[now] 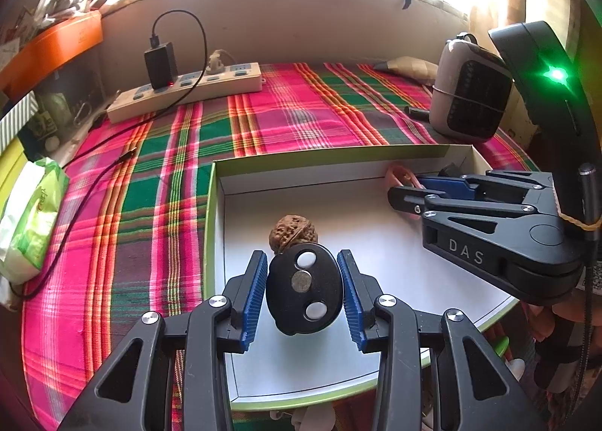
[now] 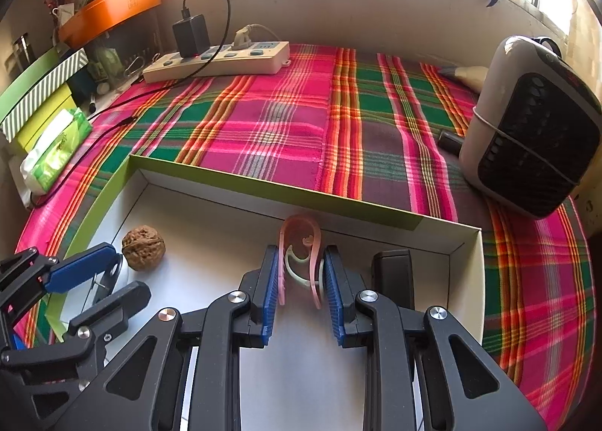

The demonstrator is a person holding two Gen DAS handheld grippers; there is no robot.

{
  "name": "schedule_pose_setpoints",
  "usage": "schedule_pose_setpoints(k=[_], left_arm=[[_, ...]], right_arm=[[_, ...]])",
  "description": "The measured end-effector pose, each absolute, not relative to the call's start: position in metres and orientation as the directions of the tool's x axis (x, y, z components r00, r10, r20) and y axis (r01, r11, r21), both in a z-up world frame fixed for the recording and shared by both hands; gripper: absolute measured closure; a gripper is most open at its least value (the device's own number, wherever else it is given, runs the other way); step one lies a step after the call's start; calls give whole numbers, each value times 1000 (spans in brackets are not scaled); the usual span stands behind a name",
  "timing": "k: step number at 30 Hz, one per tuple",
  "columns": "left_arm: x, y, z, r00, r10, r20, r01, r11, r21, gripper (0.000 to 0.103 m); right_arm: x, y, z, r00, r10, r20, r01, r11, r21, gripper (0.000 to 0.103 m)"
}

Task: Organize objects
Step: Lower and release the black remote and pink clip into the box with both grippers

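Observation:
A shallow white box with a green rim [image 1: 214, 205] [image 2: 263, 182] lies on the plaid cloth. Over its floor my left gripper [image 1: 304, 280] is shut on a black oval piece [image 1: 304, 291] with three round discs on its face. Just beyond that piece a walnut [image 1: 293, 235] [image 2: 143, 247] rests in the box. At the box's far right my right gripper [image 2: 301, 280] [image 1: 404, 192] is shut on a pink plastic clip [image 2: 301, 239] with a pale inner hook. A small black block [image 2: 393, 273] stands in the corner right of it. The left gripper [image 2: 120, 276] shows at the lower left of the right wrist view.
A power strip [image 1: 188, 90] [image 2: 218, 62] with a black charger and trailing cable lies at the back left. A grey heater [image 1: 470, 92] [image 2: 534, 130] stands at the right. A green tissue pack [image 1: 30, 216] [image 2: 56, 150] and stacked boxes line the left edge.

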State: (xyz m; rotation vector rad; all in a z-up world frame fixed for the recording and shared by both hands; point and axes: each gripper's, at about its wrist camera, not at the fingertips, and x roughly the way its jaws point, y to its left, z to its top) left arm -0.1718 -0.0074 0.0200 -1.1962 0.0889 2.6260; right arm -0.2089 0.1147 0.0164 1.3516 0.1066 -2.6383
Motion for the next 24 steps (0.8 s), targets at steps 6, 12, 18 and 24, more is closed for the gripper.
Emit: schedule_pose_setpoints(k=[6,12,18,24], left_arm=[[-172,-5,18,-627,198,-753,-255,-966,-42,67],[-172,-5,18,-627,197,-754,-254,-966,-41,67],[-172,-5,19,-627,197,-754,-254,-966,-41,67],[-172,-5,19,-626,197,-755,-255,-966,-41,67]], right_arm=[[-210,114,16,-573,-121,-811,190,-982,12,78],[-210,114,16,-576,-117,-809,187,-982,9,78],[-210,114,16,-577,-111,-809,180,-984,7,78],[-210,115,16,-578,-116,-808,174,-985,17,68]])
